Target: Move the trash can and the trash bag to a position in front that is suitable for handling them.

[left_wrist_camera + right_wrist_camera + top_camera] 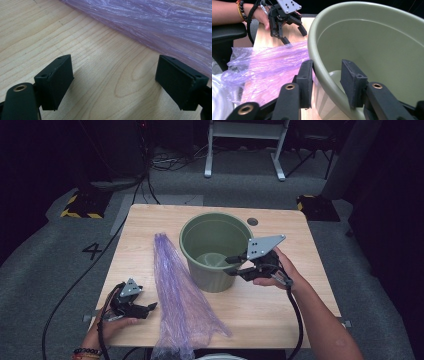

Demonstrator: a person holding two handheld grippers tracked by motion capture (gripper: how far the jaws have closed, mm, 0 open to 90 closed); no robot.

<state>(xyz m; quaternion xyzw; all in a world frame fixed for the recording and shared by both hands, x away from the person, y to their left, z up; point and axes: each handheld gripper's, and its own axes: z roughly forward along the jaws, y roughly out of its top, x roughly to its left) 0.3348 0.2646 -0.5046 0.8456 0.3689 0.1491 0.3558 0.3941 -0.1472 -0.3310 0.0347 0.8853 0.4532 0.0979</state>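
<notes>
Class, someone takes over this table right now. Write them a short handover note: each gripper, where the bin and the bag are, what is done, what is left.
Right gripper: jaws straddle the near rim of the green bin, one outside, one inside; a gap shows at the inner pad, so no firm grip yet.
Left gripper: open, low over the bare table, holding nothing.
Purple bag: lies flat and unopened on the table left of the bin, its end hanging over the near edge.
Done: bin upright.
Left, probably: steady the bin, pick up the bag, open it and line the bin.
</notes>
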